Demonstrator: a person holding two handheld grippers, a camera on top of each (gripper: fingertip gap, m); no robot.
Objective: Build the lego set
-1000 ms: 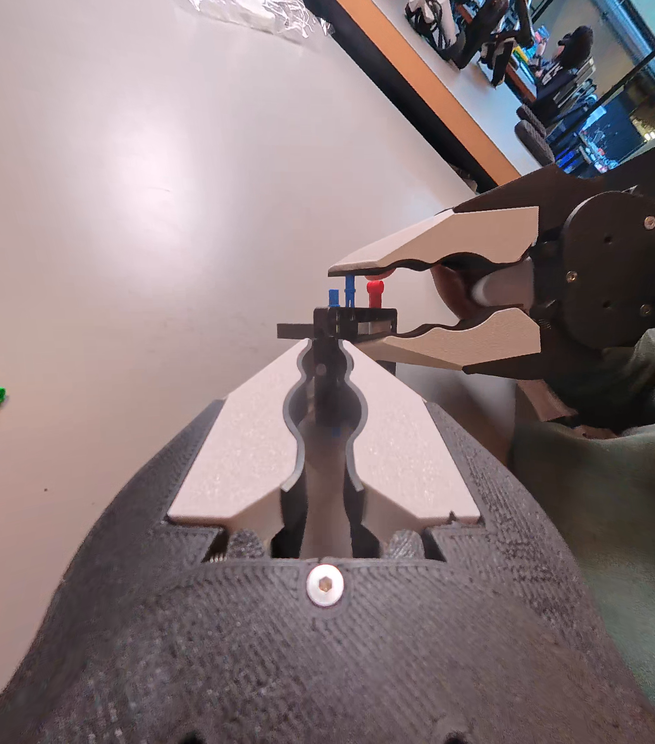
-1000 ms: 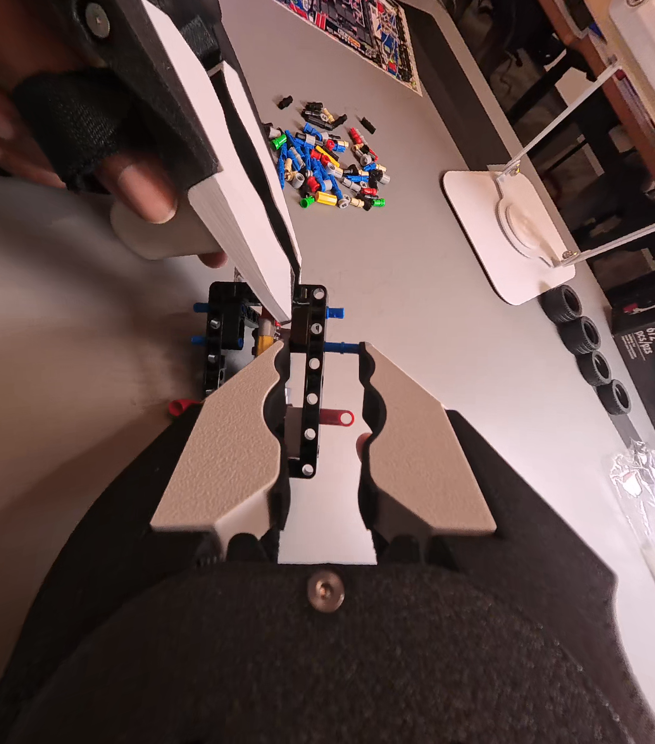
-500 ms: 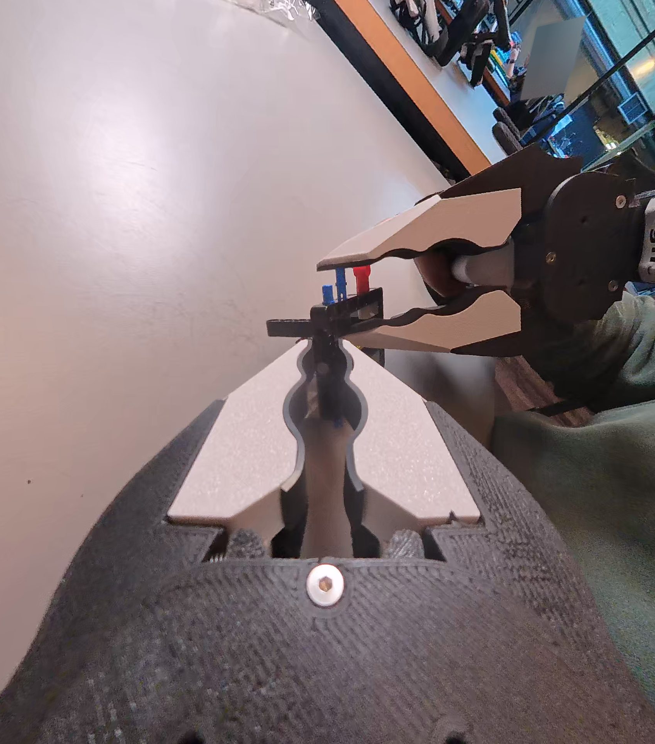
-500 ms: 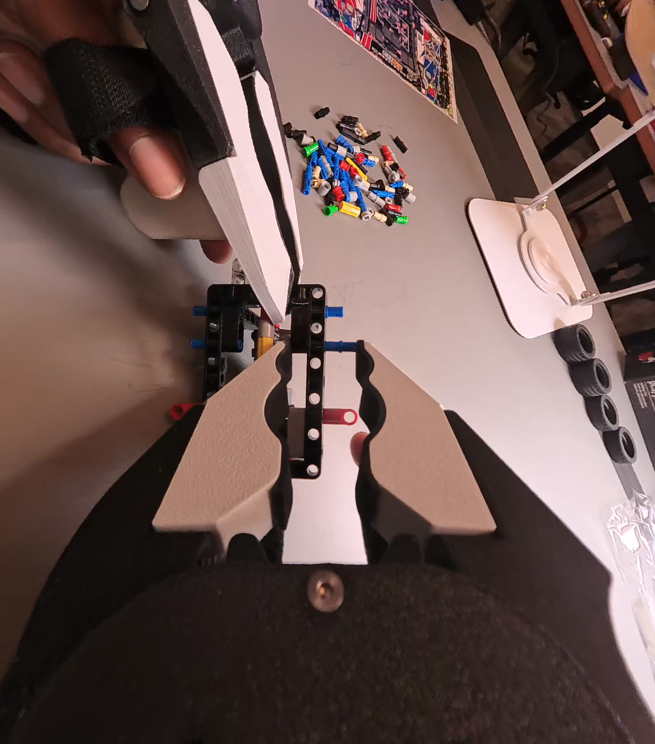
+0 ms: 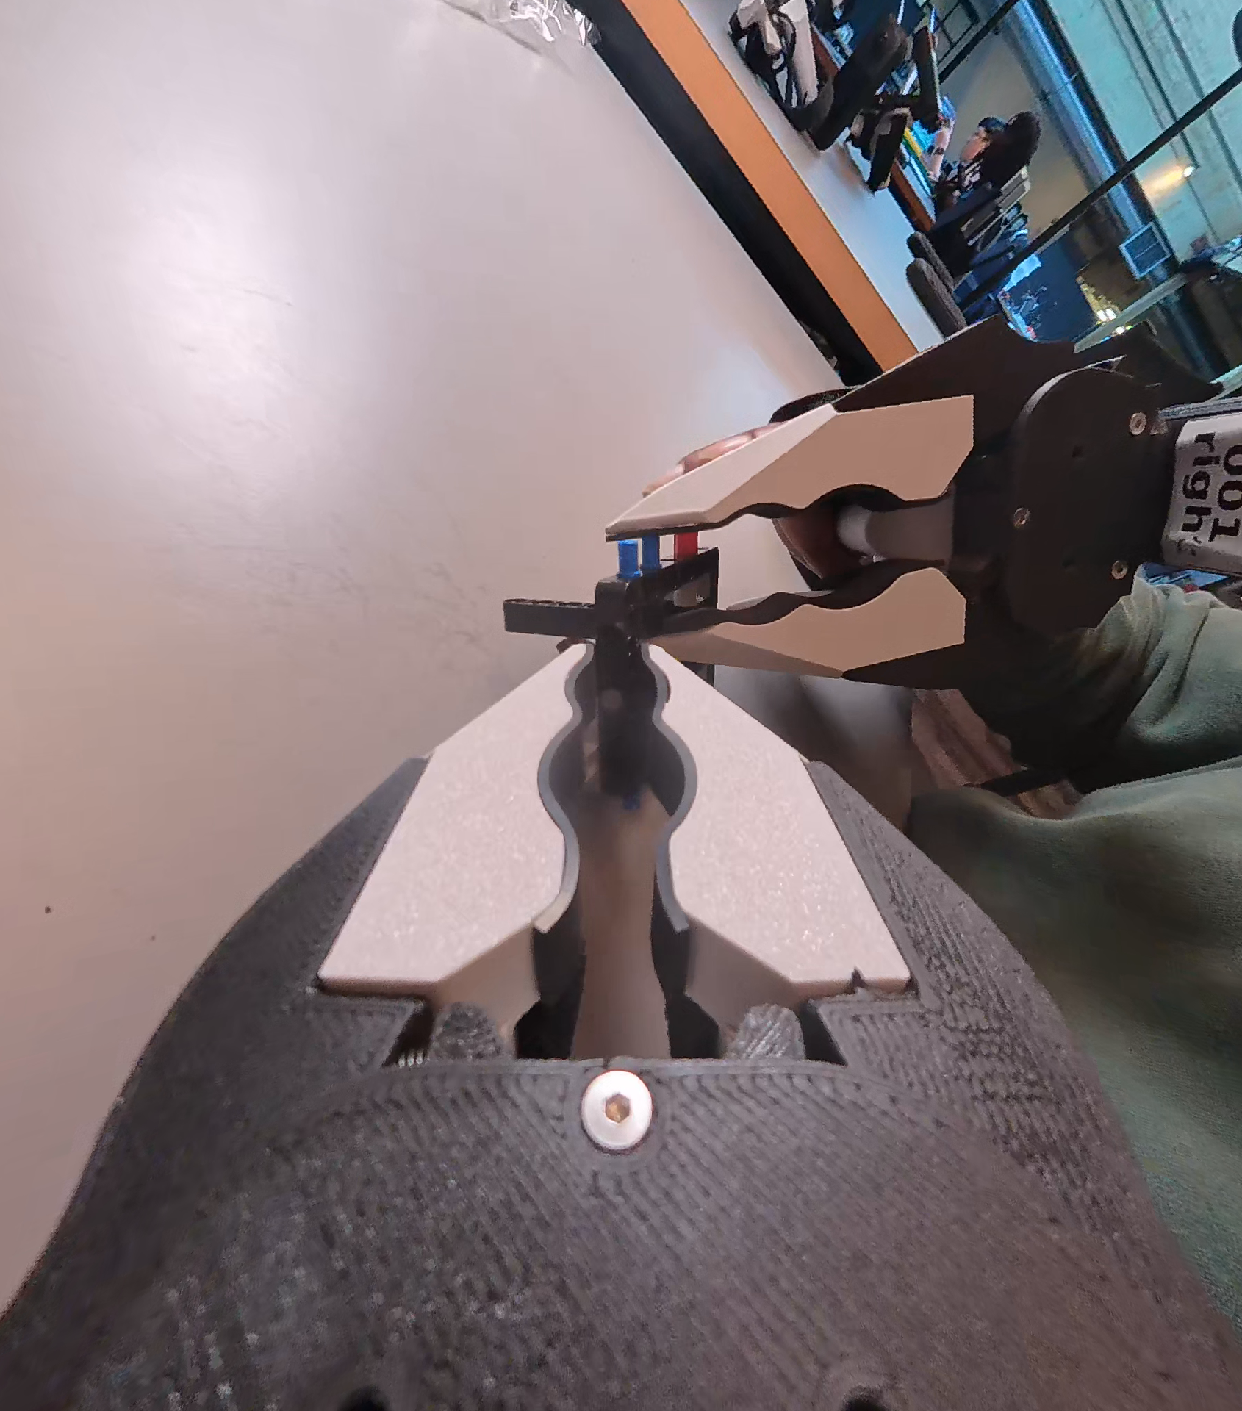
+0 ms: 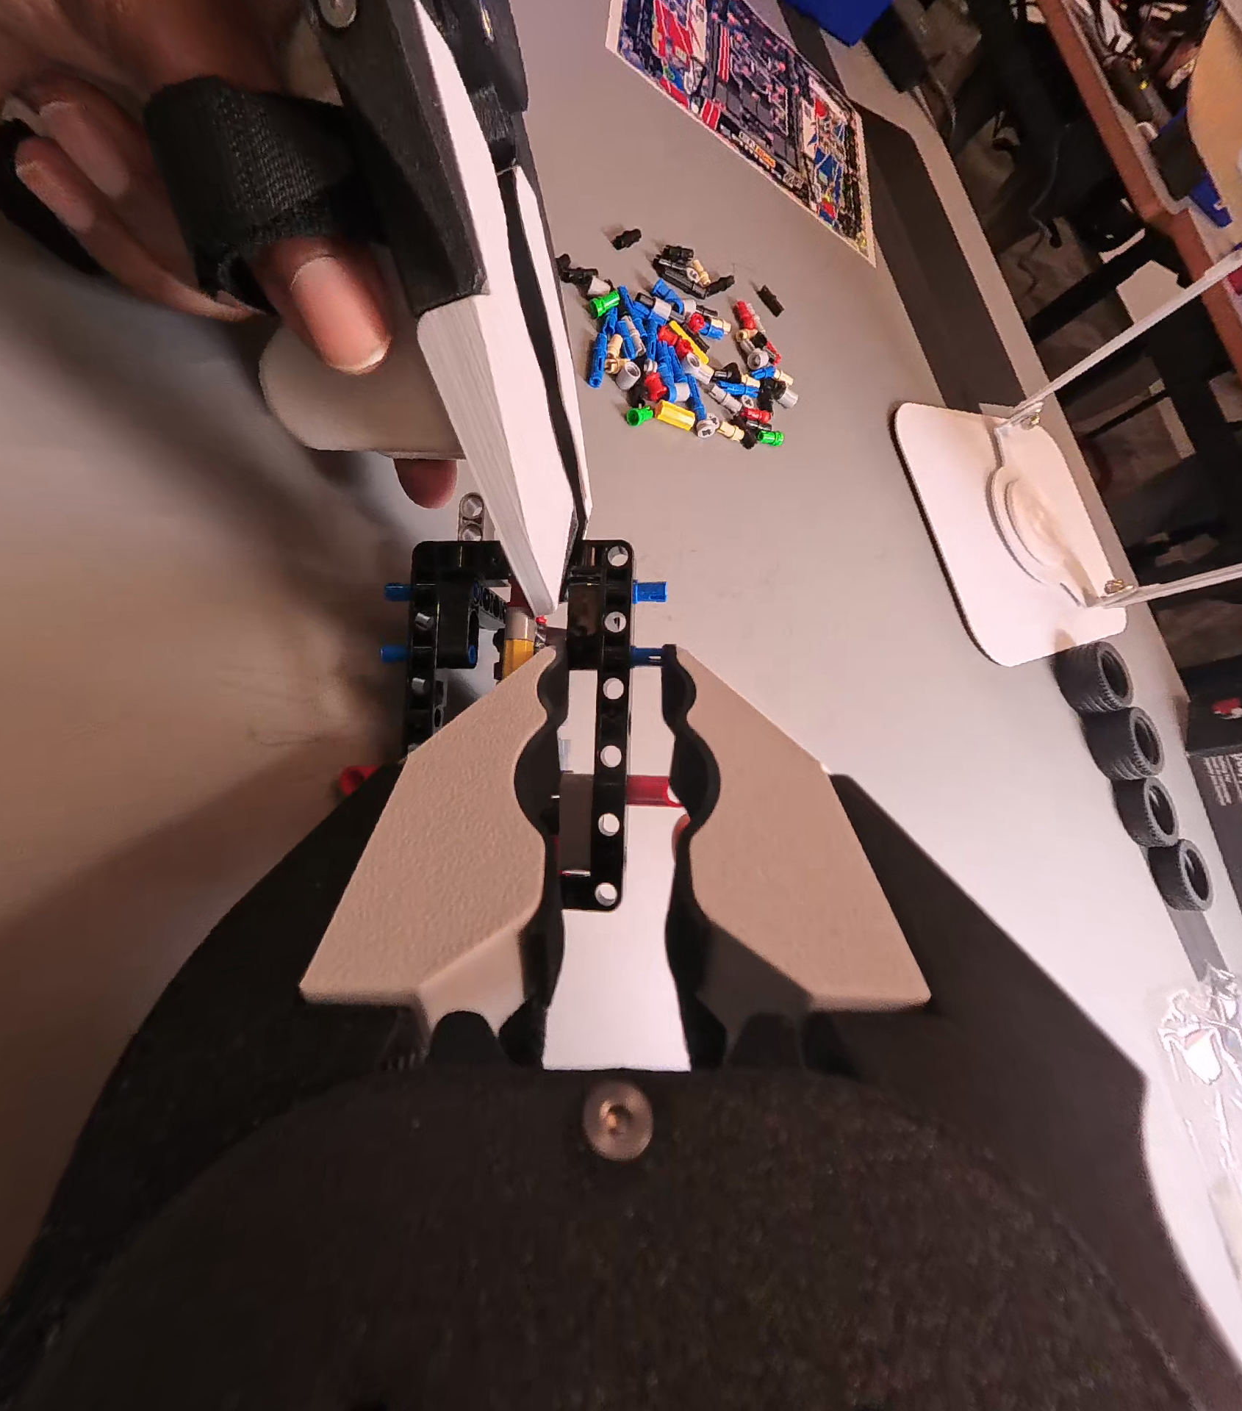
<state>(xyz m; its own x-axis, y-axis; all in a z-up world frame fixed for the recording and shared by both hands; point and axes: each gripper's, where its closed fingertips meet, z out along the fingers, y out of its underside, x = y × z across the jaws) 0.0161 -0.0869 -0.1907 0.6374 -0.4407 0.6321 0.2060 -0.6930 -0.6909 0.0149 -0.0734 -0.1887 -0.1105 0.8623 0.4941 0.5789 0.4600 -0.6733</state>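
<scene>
My left tool (image 5: pixel 614 664) is clamped on the black lego frame (image 6: pixel 519 611), holding it up off the tabletop (image 5: pixel 221 305). My right tool (image 6: pixel 606 657) straddles the frame's long black beam (image 6: pixel 610 725) with its jaws apart and not pinching; in the left wrist view one finger lies under the beam and the other just above the pins. From the beam, blue pins (image 5: pixel 637 556) and a red pin (image 5: pixel 685 544) stick out toward that upper finger. If I close now, I judge the finger could press the pins askew or shove them through. The left hold is narrow, so a sideways push from the right could twist the frame out of it. Beyond the frame, the loose parts pile (image 6: pixel 687 351) lies well apart.
</scene>
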